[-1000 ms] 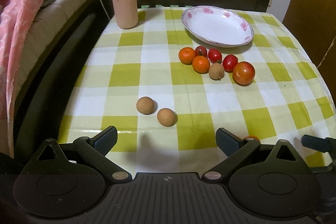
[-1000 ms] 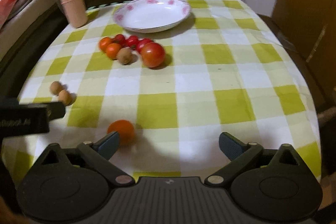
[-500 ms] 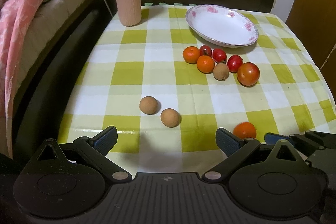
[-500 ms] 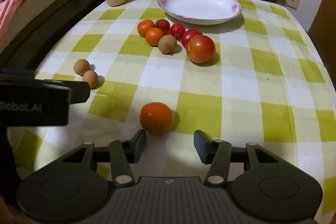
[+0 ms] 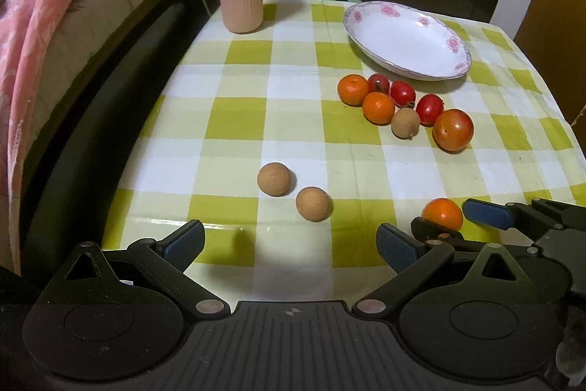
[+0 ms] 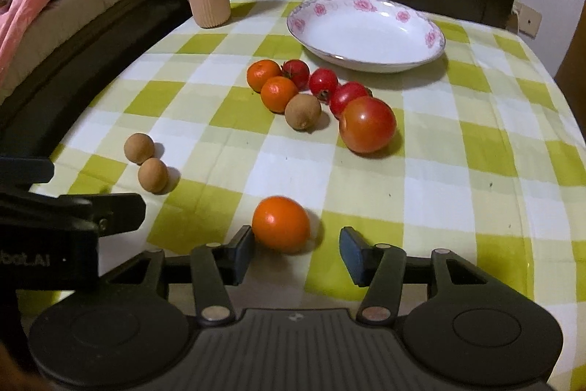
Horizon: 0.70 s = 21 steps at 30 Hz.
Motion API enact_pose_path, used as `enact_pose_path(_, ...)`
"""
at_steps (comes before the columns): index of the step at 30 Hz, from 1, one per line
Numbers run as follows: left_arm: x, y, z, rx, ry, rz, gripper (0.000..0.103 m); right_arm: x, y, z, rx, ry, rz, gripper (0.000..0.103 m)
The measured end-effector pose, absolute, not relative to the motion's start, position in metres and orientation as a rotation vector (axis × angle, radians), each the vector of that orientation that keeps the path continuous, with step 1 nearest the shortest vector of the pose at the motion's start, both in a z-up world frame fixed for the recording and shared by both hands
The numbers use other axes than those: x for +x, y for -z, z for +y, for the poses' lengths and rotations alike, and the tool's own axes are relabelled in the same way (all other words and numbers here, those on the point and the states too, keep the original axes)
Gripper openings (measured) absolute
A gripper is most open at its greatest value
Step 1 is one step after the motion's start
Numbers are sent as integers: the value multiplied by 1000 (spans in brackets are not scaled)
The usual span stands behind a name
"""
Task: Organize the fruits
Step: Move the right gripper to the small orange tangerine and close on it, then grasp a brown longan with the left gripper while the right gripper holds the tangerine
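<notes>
Your right gripper (image 6: 296, 253) sits low over the checked tablecloth (image 6: 457, 171) with the lone orange fruit (image 6: 281, 224) just ahead of its tips, nearer the left finger than the right. Its jaws have just been closing and then eased out a little; they now stand at a narrow-to-medium gap, only a bit wider than the fruit. The left pad looks to be touching or almost touching the fruit's side, while a clear gap shows at the right pad, so nothing is gripped yet. To do this well, shift slightly so the fruit sits centred between the pads, push forward until they bracket its widest part, then close gently, since a round fruit will roll away from a one-sided nudge. The flowered plate (image 6: 366, 32) at the far side looks the likely destination. Your left gripper (image 5: 289, 242) hangs wide open and empty, near the two brown fruits (image 5: 293, 189)
</notes>
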<state>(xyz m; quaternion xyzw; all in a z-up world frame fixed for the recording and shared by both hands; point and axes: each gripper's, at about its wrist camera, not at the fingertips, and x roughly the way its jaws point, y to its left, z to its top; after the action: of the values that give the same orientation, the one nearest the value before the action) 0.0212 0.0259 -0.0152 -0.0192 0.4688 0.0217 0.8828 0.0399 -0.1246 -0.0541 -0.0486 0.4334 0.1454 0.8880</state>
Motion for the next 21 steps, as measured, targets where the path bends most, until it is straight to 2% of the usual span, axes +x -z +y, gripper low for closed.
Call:
enact_pose_path(2,22,15,28,-53,-49,978,101,42,54,-125,-105,-309,890,49)
enact_pose_path(5,24,18,28,-55,-44,991,99,46,53,-126,-98,-331,888,31)
enact_pose_path(10,32,22,16,-2,-13,992,91,49,51,-136,-44,-327,900,31)
enact_pose_path(13,40,27,16,-24,-4,1008,79,49,49,-145,-19,-307,905,31)
enact_pose_path(19,55,40,15,-62,1,1059,68,48,42,-161,41,-281,908,31)
enact_pose_path(21,56,42,11,-39,1,1049,68,48,42,-164,54,-280,910,31)
